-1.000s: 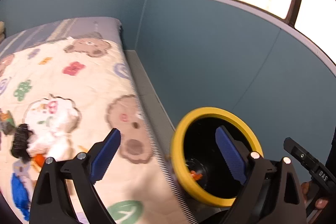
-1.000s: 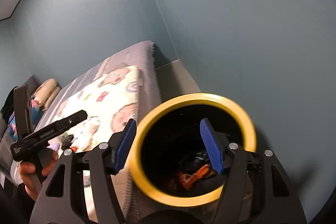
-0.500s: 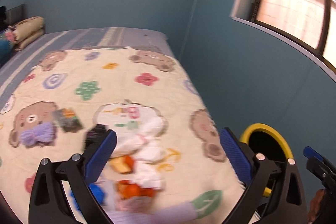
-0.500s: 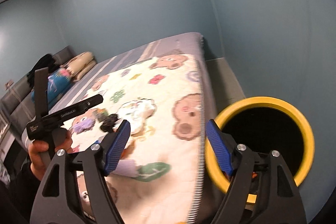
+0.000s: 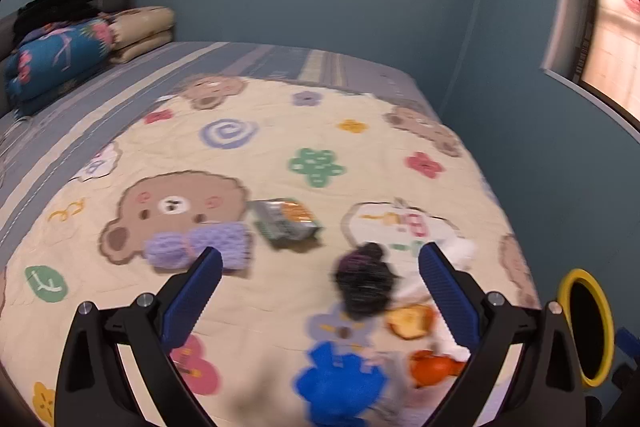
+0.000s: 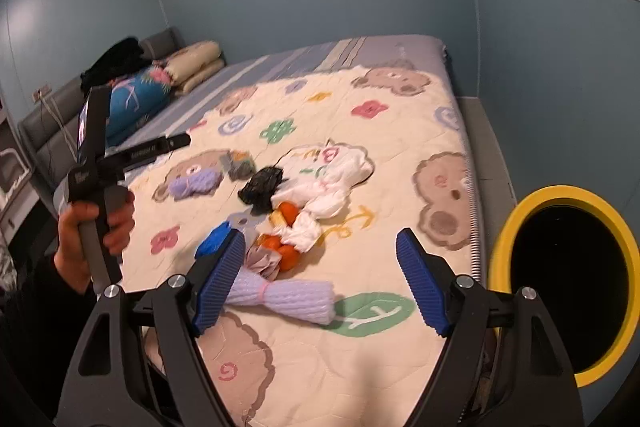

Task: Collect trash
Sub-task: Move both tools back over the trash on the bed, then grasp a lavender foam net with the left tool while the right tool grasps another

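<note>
Where trash (image 6: 304,203) lies: pillows (image 6: 192,65) beyond.

One bed (image 6: 400,367), one yellow-rimmed bin (image 6: 516,227), a scatter of litter.
Counted: two purple foam nets (image 6: 288,297), one black bag (image 6: 262,187), one snack wrapper (image 5: 286,219), one blue scrap (image 5: 340,387), several blurred tissues and peels.

Open quilt (image 6: 384,359) before litter pile (image 6: 296,211)
</note>
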`<state>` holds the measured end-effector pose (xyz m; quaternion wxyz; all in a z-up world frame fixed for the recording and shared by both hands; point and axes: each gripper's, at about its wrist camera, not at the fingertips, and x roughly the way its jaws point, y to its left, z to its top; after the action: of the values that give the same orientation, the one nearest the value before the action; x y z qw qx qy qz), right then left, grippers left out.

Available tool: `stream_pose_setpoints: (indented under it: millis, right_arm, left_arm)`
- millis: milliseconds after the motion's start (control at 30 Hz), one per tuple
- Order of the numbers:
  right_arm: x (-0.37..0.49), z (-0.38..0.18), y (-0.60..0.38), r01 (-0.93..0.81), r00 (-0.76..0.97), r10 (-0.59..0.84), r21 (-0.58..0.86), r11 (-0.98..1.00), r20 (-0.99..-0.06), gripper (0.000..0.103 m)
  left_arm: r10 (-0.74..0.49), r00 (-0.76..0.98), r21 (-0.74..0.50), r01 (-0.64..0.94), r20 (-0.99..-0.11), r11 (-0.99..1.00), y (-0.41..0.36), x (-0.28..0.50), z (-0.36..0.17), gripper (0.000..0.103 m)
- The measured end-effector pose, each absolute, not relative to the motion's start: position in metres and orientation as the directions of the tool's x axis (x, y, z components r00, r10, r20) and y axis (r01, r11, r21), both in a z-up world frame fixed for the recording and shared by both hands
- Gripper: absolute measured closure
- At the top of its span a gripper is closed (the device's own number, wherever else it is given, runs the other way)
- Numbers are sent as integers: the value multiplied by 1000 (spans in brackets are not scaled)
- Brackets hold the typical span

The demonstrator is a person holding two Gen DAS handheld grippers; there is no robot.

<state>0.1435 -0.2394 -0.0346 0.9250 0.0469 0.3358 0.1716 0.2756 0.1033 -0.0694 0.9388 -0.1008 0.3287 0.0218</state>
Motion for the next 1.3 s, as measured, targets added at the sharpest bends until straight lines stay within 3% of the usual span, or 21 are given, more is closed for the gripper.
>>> stream_pose_setpoints:
  millis: [567,967,1300]
  right_arm:
    - [167,-114,-169,-417,522,364,141,898,-772,28]
    - [182,-143,-149,-454,472,335,102,885,-815,27]
    - [193,-157,-146,-449,439,324,108,887,-838,28]
  left_arm:
    - [114,677,-135,-304,-727,943,215,329,-145,8]
    - [125,603,-64,-281,-788,957,217,369,-192,8]
    - [84,564,-74,-251,-822,965,215,389,-216,12]
